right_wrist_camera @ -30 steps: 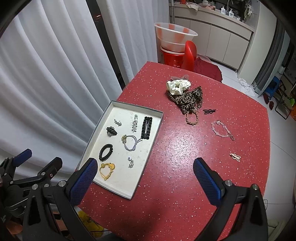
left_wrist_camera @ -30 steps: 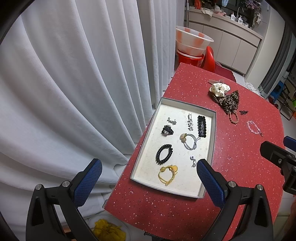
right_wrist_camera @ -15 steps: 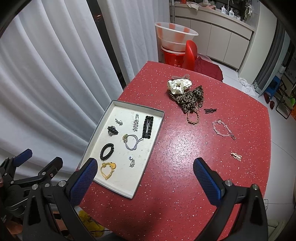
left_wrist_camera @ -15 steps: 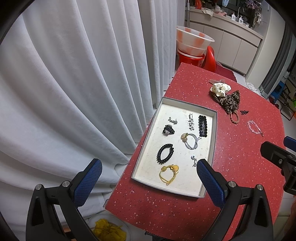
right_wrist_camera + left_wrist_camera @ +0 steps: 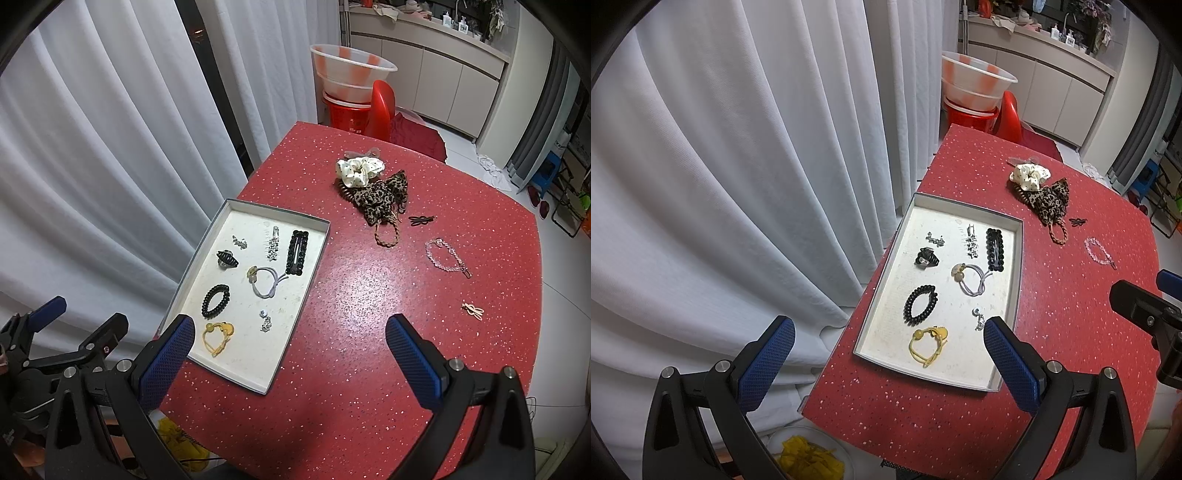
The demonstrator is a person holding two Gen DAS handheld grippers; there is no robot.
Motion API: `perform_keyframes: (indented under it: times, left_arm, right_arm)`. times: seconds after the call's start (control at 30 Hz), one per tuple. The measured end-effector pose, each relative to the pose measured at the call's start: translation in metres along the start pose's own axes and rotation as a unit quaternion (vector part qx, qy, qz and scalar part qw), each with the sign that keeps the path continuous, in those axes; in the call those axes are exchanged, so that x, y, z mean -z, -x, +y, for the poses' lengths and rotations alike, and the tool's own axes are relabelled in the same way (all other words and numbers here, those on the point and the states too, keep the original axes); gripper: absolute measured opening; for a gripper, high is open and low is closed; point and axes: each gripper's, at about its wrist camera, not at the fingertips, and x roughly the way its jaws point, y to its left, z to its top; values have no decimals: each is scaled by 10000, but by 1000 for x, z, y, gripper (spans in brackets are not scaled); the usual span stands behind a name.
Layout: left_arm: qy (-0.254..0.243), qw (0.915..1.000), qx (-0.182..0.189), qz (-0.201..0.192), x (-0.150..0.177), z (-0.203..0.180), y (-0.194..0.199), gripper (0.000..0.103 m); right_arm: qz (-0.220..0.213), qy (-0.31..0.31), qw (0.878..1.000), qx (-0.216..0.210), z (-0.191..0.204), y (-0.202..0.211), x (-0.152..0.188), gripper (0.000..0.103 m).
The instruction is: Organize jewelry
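A shallow white tray (image 5: pixel 310 280) (image 5: pixel 1017 266) lies on the red speckled table (image 5: pixel 369 295) and holds several hair ties, clips and small pieces. Loose on the table lie a white scrunchie (image 5: pixel 360 169) (image 5: pixel 1030 176), a leopard-print scrunchie (image 5: pixel 382 197) (image 5: pixel 1051 199), a small black clip (image 5: pixel 421 219) (image 5: pixel 1078 221), a clear bead bracelet (image 5: pixel 445 256) (image 5: pixel 1100 252) and a gold clip (image 5: pixel 473 310). My left gripper (image 5: pixel 886 347) hovers open above the tray's near end. My right gripper (image 5: pixel 290 349) hovers open over the table's near part, holding nothing.
White curtains (image 5: pixel 738 166) hang close along the table's left edge. Beyond the far edge stand a red chair (image 5: pixel 382 109) and stacked plastic basins (image 5: pixel 351 79). A dish of yellow stuff (image 5: pixel 809 459) sits below the near edge.
Both views have drifted slightly: the tray and table items sit a touch farther right in each frame. Nothing on the table has moved and both grippers stay open.
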Motion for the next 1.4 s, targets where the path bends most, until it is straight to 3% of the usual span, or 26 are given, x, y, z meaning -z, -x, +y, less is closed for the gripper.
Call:
perform_keyframes:
  times: [1.4]
  left_arm:
    - [-40,10000,20,30,1,0,-2,102]
  right_arm:
    - [15,-16,10000,-26,5,1,2,103]
